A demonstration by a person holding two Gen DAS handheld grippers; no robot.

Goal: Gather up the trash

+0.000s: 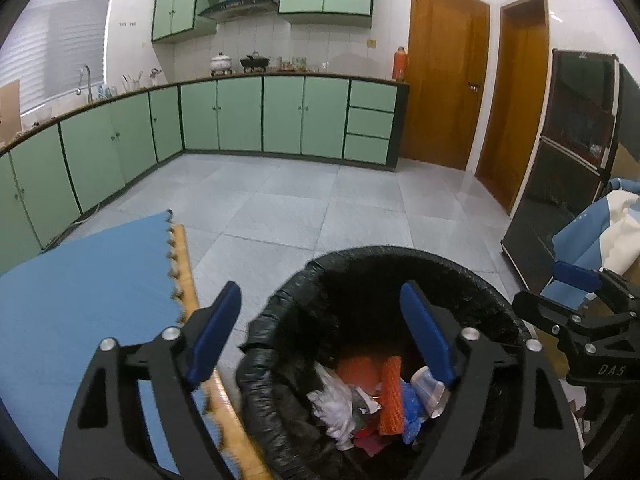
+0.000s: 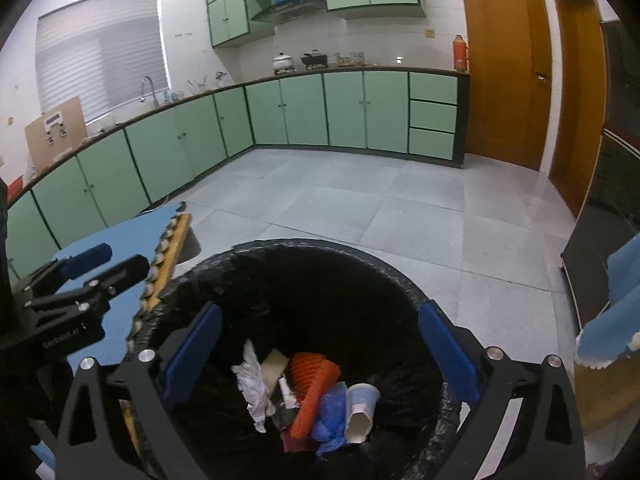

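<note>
Where the grey tile floor (image 2: 400, 216) meets the walls, long green cupboards (image 2: 304, 112) run round the kitchen, with two brown doors (image 1: 444, 76) at the right. On the worktop by the doors stands a red flask (image 2: 460, 53), and near the stove sit a white pot (image 2: 284, 61) and a black pan (image 2: 315, 58). A blue foam mat (image 1: 80, 292) with a wooden strip (image 1: 184, 276) along its edge lies to the left of the bin.

A round bin (image 2: 320, 256) with a black bag (image 1: 272, 320) over its rim stands right under both tools. Down inside it lies the trash: an orange ribbed piece (image 2: 310, 384), a white crumpled tissue (image 2: 252, 384), a blue plastic scrap (image 2: 332, 412), and a white paper cup (image 2: 362, 404) on its side.

The left gripper (image 1: 320, 336) hangs over the left rim of the bin. Its blue pads stand far apart and hold nothing. The right gripper (image 2: 320, 356) hangs over the middle of the bin. Its pads are spread very wide, and nothing is between them; the trash lies well below.

The side of the right tool shows white letters that read "DAS" in the left wrist view. The side of the left tool has small writing in the right wrist view, too blurry to read for sure.
</note>
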